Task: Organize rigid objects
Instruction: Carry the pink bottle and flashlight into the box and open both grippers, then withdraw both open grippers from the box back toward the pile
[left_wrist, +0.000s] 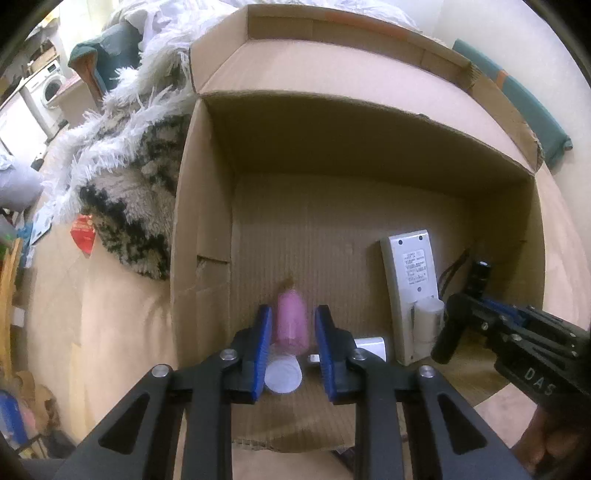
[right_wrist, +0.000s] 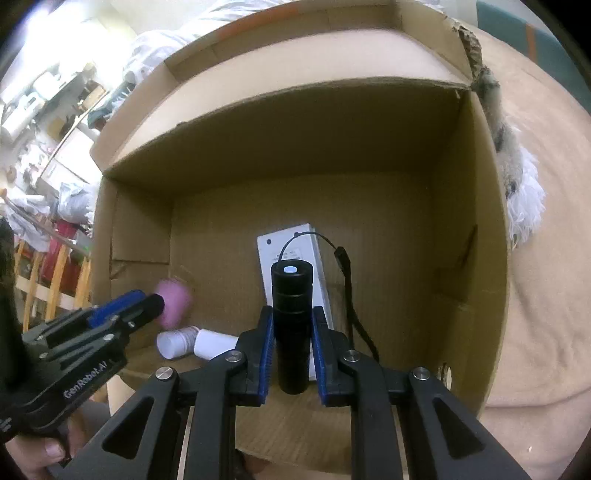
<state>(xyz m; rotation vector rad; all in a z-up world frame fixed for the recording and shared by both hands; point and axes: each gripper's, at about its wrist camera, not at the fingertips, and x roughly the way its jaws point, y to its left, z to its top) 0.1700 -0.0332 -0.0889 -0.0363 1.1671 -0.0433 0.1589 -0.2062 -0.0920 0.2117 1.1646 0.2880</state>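
A cardboard box (left_wrist: 207, 229) lies open toward me. My left gripper (left_wrist: 291, 317) reaches into it with a pink bottle (left_wrist: 291, 321) with a white cap between its blue pads; a small gap shows on each side, so the jaws look open around it. My right gripper (right_wrist: 292, 321) is shut on a black flashlight (right_wrist: 291, 317) with a wrist strap, held inside the box (right_wrist: 472, 258). A white remote (left_wrist: 412, 288) lies back side up on the box floor, also behind the flashlight in the right wrist view (right_wrist: 288, 240).
A white cylinder (left_wrist: 426, 325) and a white block (left_wrist: 371, 345) lie on the box floor beside the remote. A shaggy white and black rug (left_wrist: 122, 177) lies left of the box on the tan surface. The left gripper (right_wrist: 122, 314) shows in the right wrist view.
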